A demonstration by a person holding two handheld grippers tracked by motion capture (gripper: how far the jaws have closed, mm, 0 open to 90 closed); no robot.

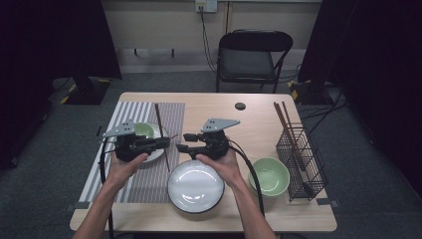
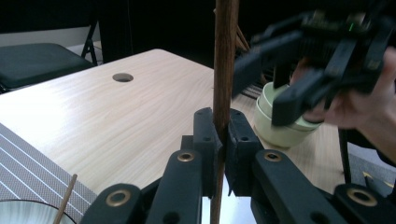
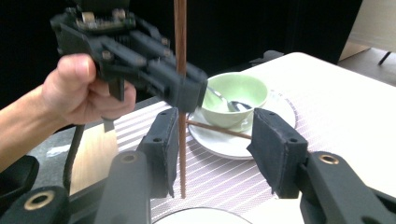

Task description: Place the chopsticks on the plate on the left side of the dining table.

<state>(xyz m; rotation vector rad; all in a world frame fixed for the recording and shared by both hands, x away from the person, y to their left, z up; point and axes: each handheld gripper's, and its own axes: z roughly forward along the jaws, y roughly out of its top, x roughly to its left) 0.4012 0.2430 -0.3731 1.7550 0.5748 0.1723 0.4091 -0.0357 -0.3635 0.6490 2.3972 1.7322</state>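
Observation:
My left gripper (image 1: 166, 143) is shut on a brown chopstick (image 1: 159, 117) over the striped placemat (image 1: 149, 179); the stick (image 2: 225, 60) stands upright between its closed jaws (image 2: 222, 135). My right gripper (image 1: 181, 142) faces it, open (image 3: 219, 149), and the chopstick (image 3: 180, 37) passes just inside the pad on the left of the right gripper view. A second chopstick (image 3: 217, 129) lies across a white saucer (image 3: 280, 116) that carries a small green bowl (image 3: 236, 95) with a spoon (image 3: 224, 100) in it.
A white dark-rimmed plate (image 1: 195, 186) sits at the front centre, a larger green bowl (image 1: 269, 175) to its right. A black wire basket (image 1: 301, 159) with more chopsticks stands at the right edge. A cable hole (image 1: 240, 106) and a chair (image 1: 251, 57) lie beyond.

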